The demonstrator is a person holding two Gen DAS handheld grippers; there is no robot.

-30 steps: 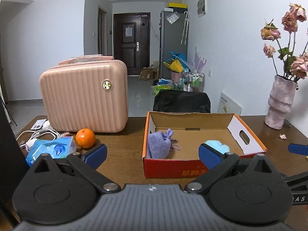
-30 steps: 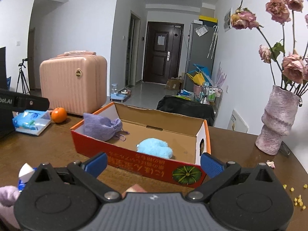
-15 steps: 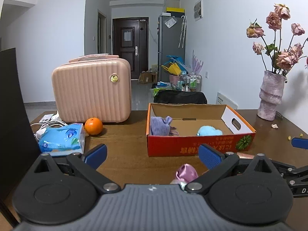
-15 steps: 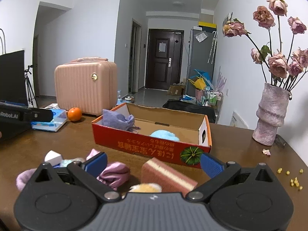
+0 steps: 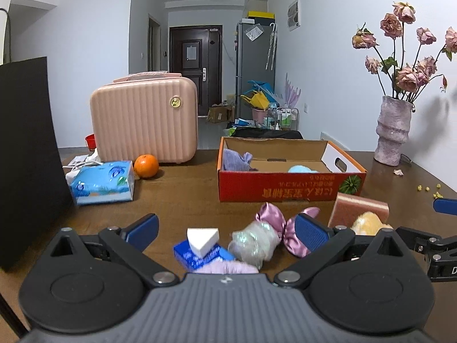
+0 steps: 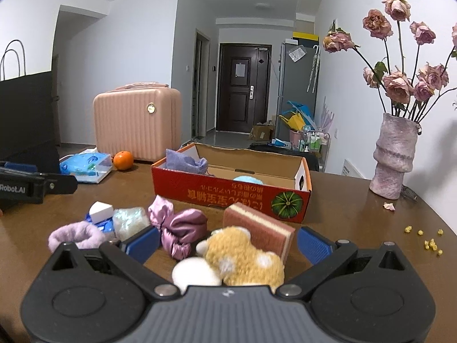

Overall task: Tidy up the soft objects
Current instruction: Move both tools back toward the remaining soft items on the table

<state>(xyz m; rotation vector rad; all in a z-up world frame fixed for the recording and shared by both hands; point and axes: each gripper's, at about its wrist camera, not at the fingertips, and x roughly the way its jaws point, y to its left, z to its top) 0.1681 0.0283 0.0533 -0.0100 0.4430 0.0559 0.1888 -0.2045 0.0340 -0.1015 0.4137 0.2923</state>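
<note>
Both grippers hovered low over the table (image 5: 182, 200), fingers spread wide, holding nothing. Left gripper (image 5: 225, 228) sat above a white wedge (image 5: 202, 238) on a blue packet (image 5: 197, 254), beside a shiny mesh ball (image 5: 254, 241) and pink satin scrunchie (image 5: 271, 218). Right gripper (image 6: 228, 243) framed a tan plush toy (image 6: 242, 254) touching a pink sponge (image 6: 258, 224); fuzzy lilac scrunchie (image 6: 75, 237) at left. Red box (image 6: 228, 195) behind the pile held a purple pouch (image 6: 185, 161) and a blue fluffy thing (image 6: 247, 180).
</note>
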